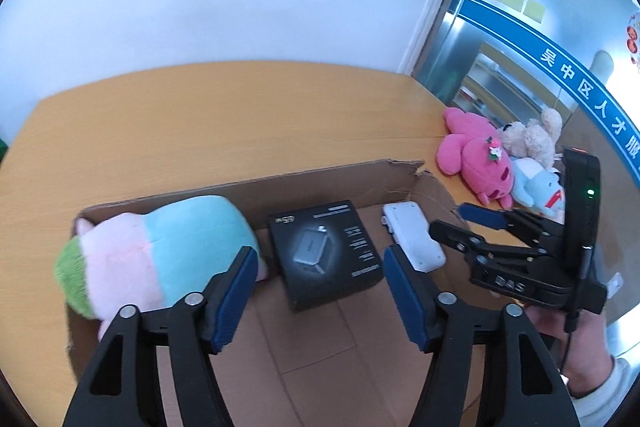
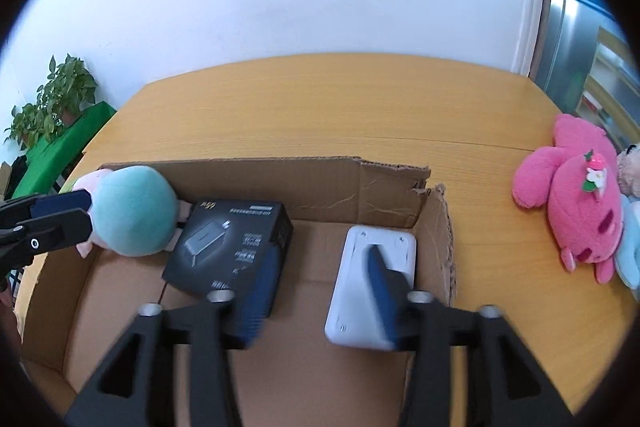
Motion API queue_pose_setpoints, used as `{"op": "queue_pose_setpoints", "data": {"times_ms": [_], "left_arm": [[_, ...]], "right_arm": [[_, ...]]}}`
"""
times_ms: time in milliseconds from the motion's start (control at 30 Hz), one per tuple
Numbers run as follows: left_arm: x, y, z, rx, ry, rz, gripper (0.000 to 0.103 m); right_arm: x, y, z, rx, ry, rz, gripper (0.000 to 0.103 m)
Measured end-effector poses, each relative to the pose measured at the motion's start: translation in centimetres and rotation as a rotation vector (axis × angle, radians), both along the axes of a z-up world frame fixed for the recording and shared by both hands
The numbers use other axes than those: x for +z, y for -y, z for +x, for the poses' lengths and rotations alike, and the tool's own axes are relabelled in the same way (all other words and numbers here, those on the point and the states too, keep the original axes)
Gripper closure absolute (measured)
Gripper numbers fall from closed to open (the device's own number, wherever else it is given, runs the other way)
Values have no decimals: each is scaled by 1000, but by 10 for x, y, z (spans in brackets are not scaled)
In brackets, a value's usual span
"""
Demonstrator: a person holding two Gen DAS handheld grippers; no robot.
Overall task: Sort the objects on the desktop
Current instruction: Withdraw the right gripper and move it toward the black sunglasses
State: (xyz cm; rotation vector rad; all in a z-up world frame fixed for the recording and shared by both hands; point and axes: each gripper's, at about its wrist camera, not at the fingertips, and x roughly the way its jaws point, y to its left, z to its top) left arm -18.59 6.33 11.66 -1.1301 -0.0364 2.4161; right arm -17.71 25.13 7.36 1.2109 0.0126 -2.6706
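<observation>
An open cardboard box (image 1: pixel 328 179) (image 2: pixel 312 183) lies on the wooden desk. Inside it are a pastel plush (image 1: pixel 160 251) (image 2: pixel 134 211) at the left, a black charger box (image 1: pixel 324 255) (image 2: pixel 232 247) in the middle and a white device (image 1: pixel 414 235) (image 2: pixel 372 283) at the right. My left gripper (image 1: pixel 316 291) is open and empty above the box, over the black charger box. My right gripper (image 2: pixel 320 283) is open and empty above the box, one finger over the white device. It also shows in the left wrist view (image 1: pixel 460 223).
A pink plush (image 1: pixel 476 159) (image 2: pixel 576 195), a beige plush (image 1: pixel 528 135) and a light blue plush (image 1: pixel 536 187) lie in a pile at the desk's right edge. A potted plant (image 2: pixel 52 99) stands beyond the desk's left end. A glass door (image 1: pixel 520 47) is at the right.
</observation>
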Motion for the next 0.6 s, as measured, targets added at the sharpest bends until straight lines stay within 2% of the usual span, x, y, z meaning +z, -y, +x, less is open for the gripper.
{"op": "queue_pose_setpoints", "data": {"times_ms": [33,67,167,233,333,433,533,600], "left_arm": [[3,3,8,18,-27,-21,33],[4,7,14,31,-46,-37,30],[9,23,35,51,-59,-5,17],[11,37,52,98,-81,8,14],[9,58,79,158,-96,5,14],[5,78,113,194,-104,23,14],[-5,89,147,200,-77,24,14],[-12,93,171,199,-55,31,14]], "right_arm": [[3,3,8,4,-15,14,26],[6,4,17,13,-27,23,23],[12,11,41,79,-35,-1,23],[20,12,66,135,-60,-18,23],[33,14,112,250,-106,-46,23],[38,15,166,409,-110,-84,23],[26,20,220,586,-54,-164,23],[3,25,246,636,5,-217,23]]}}
